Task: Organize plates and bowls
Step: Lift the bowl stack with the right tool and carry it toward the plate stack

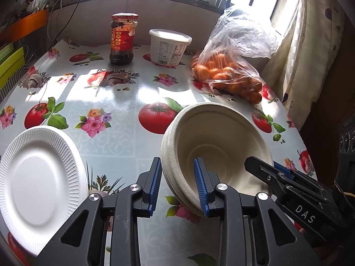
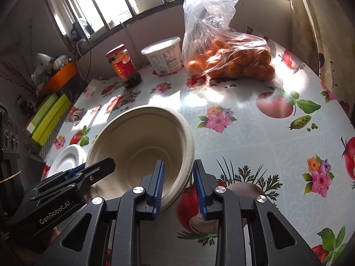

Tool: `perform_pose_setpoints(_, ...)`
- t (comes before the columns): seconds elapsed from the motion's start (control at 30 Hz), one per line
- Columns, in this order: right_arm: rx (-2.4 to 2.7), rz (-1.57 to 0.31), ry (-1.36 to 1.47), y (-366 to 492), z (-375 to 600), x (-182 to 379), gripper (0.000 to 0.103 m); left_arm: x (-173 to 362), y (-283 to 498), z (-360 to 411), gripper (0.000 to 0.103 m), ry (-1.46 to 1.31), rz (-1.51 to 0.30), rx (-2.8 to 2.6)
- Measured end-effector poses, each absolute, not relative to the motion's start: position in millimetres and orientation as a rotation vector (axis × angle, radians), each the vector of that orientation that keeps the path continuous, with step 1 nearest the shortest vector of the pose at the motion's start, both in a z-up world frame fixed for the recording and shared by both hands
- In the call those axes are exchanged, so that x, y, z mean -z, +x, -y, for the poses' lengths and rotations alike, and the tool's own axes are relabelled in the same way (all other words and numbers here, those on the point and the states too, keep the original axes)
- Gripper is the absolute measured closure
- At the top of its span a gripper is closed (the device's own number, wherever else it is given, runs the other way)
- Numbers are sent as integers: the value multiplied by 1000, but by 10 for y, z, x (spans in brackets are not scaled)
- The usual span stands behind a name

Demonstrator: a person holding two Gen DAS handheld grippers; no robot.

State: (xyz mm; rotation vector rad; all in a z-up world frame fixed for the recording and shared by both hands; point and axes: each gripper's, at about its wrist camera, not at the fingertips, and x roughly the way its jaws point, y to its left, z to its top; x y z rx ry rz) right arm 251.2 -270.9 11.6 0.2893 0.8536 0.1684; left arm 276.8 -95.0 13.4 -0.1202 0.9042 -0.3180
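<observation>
Through my left wrist camera, the left gripper is clamped on the left rim of a stack of beige pulp bowls, one blue ribbed pad outside the wall and one inside; the stack is tilted, mouth toward me, near the table's front edge. The right gripper bites the opposite rim. A white foam plate with a fluted border lies flat at the front left edge, apart from the bowls. Along the far edge stand a red-labelled glass jar of chili sauce and a white plastic tub; a crinkled clear bag of oranges slumps toward the far right, well behind the bowls. The round table wears a glossy oilcloth printed with tomatoes and flowers, sunlit from barred windows; a pale curtain hangs at the right. From my right wrist camera, the right gripper pinches the bowls by their right rim, while the left gripper holds the near left rim. The plate peeks out beyond the bowls at the left edge, and yellow-green boxes sit just off that edge.
</observation>
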Motion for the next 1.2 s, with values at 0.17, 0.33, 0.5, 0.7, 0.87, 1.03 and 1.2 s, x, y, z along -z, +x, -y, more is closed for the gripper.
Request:
perform_pose_setpoints(0.17, -169, -847, 287, 2486, 2698, -156, 77, -185, 2736, 927, 72, -122, -893, 316)
perform_pose_setpoints(0.33, -173, -838, 283, 2455, 2669, -215, 77, -244, 2687, 905, 72, -128, -881, 313)
perform_pose_setpoints(0.5, -182, -827, 280, 2415, 2628, -296, 77, -327, 2620, 850, 72, -135, -864, 308)
perform_pose_setpoints(0.7, -205, -814, 272, 2356, 2535, -390, 77, -427, 2540, 749, 72, -141, -846, 292)
perform_pose_setpoints(0.87, -225, -800, 261, 2301, 2452, -481, 77, -509, 2453, 649, 72, -143, -825, 277)
perform_pose_setpoints(1.03, -250, -791, 244, 2253, 2322, -550, 77, -579, 2377, 516, 72, -150, -810, 255)
perform_pose_setpoints(1.2, -274, -788, 232, 2219, 2178, -595, 77, -616, 2299, 370, 72, -157, -802, 231)
